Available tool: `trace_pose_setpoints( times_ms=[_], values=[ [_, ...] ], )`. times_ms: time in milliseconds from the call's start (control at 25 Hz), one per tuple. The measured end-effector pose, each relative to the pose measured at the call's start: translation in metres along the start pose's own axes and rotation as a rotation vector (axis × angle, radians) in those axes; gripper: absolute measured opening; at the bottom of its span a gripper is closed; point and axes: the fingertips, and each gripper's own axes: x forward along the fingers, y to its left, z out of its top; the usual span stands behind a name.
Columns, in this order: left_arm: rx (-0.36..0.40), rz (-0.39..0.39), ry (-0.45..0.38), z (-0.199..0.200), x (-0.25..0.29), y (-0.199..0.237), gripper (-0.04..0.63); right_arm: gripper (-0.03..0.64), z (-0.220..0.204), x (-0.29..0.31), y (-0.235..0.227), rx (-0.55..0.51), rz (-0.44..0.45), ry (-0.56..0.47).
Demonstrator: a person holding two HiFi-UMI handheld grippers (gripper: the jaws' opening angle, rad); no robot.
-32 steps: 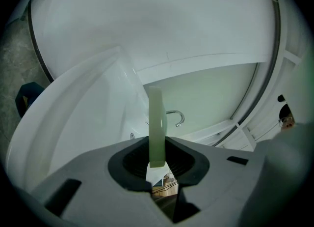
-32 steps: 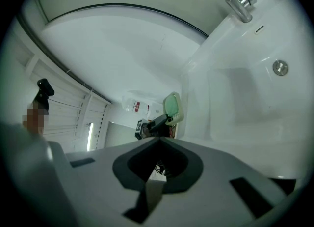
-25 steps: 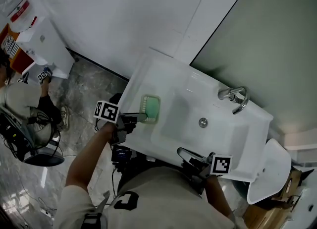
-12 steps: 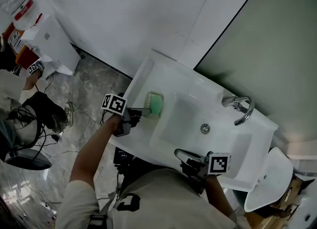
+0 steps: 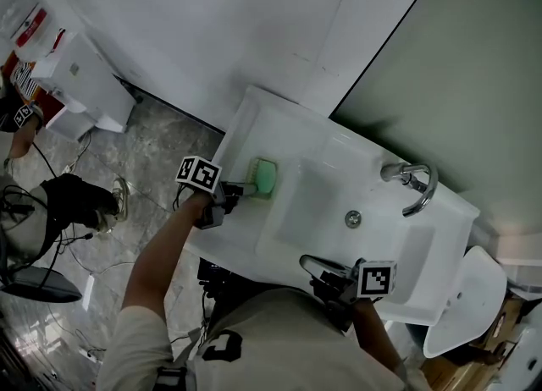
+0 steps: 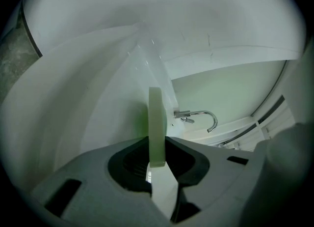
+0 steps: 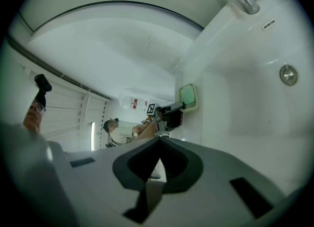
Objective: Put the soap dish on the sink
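Left gripper (image 5: 244, 188) is clamping the empty green soap dish (image 5: 263, 177) by its edge. The dish is lying at the sink (image 5: 315, 142) left ledge, just beside the basin. Right gripper (image 5: 310, 263) is hovering closed and empty at the front rim, with the basin lying open between.

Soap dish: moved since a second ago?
Yes. Held in the left gripper, the soap dish has shifted slightly along the sink's left ledge toward its back corner, farther from the drain, and looks lower.
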Motion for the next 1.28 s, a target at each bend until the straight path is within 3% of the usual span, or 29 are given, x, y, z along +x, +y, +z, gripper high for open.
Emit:
trace_pose_setpoints(
  times_ms=[240, 520, 720, 1080, 1280],
  values=[
    [-0.014, 0.054, -0.024, 0.009, 0.000, 0.008, 0.091, 0.011, 0.004, 0.002, -0.001, -0.002, -0.002, 0.000],
    [0.069, 0.164, -0.006, 0.013, -0.003, 0.018, 0.106, 0.009, 0.001, 0.001, -0.007, 0.009, -0.013, 0.004],
    [0.178, 0.282, -0.033, 0.019, -0.009, 0.028, 0.135, 0.011, 0.002, 0.001, -0.002, 0.001, -0.004, -0.003],
    [0.346, 0.355, -0.043, 0.021, -0.017, 0.022, 0.272, 0.009, 0.004, 0.002, -0.003, -0.014, -0.004, -0.004],
    [0.474, 0.406, -0.061, 0.025, -0.022, 0.013, 0.295, 0.011, 0.001, 0.001, -0.007, 0.021, -0.015, -0.012]
  ],
)
